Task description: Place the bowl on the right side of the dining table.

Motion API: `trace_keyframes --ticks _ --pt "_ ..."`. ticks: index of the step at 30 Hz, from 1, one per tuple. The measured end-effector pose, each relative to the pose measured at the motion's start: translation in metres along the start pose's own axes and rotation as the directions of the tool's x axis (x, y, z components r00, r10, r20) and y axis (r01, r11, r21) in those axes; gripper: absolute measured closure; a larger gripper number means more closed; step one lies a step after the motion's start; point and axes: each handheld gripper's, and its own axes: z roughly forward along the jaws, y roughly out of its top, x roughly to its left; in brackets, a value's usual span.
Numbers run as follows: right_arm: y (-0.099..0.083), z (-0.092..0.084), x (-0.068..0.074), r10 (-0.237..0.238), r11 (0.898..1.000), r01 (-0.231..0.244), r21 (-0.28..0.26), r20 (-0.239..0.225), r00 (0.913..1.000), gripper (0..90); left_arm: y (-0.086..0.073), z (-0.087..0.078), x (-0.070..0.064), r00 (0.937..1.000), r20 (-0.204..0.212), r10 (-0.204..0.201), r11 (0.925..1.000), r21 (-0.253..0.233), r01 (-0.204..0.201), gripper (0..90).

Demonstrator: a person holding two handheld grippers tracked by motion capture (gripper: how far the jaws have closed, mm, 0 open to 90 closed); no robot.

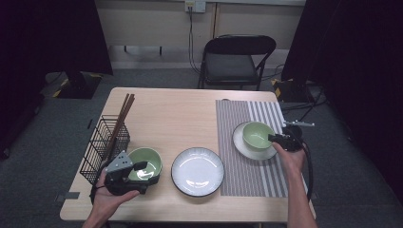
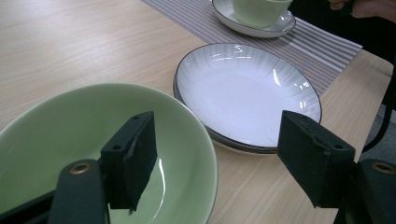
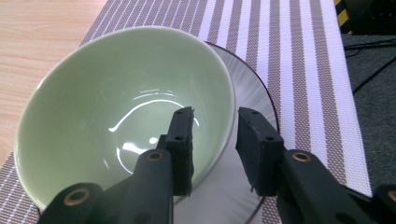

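With the right gripper point(image 3: 212, 149) parted astride the rim of the glossy pale green ceramic bowl point(image 3: 121, 112) resting on the white saucer point(image 3: 254, 100), back the released jaws straight off without nudging it, while the left gripper point(image 2: 219, 161) gapes astride the second green bowl's point(image 2: 93, 126) rim on the tabletop.

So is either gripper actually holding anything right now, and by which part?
Nothing is gripped. The right gripper straddles the rim of the green bowl on its plate, fingers apart from it. The left gripper stands open astride the other green bowl's rim.
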Motion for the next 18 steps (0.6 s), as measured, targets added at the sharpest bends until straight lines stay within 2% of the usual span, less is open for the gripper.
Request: trace_keyframes --ticks 5,14,18 --pt "-0.003 0.003 -0.001 0.02 1.0 -0.02 -0.008 -0.004 0.9998 73.3 0.0 0.003 -0.002 1.0 0.005 -0.001 1.0 0.005 0.001 28.1" --pt "0.002 0.017 0.002 0.058 0.998 -0.056 -0.031 0.051 0.997 82.8 -0.001 0.001 0.0 1.0 0.001 -0.004 1.0 0.003 0.004 28.1" --pt "0.003 0.021 0.003 0.081 0.996 -0.079 -0.05 0.05 0.9955 84.0 -0.001 0.0 0.001 1.0 -0.001 -0.005 1.0 0.001 0.005 28.1"
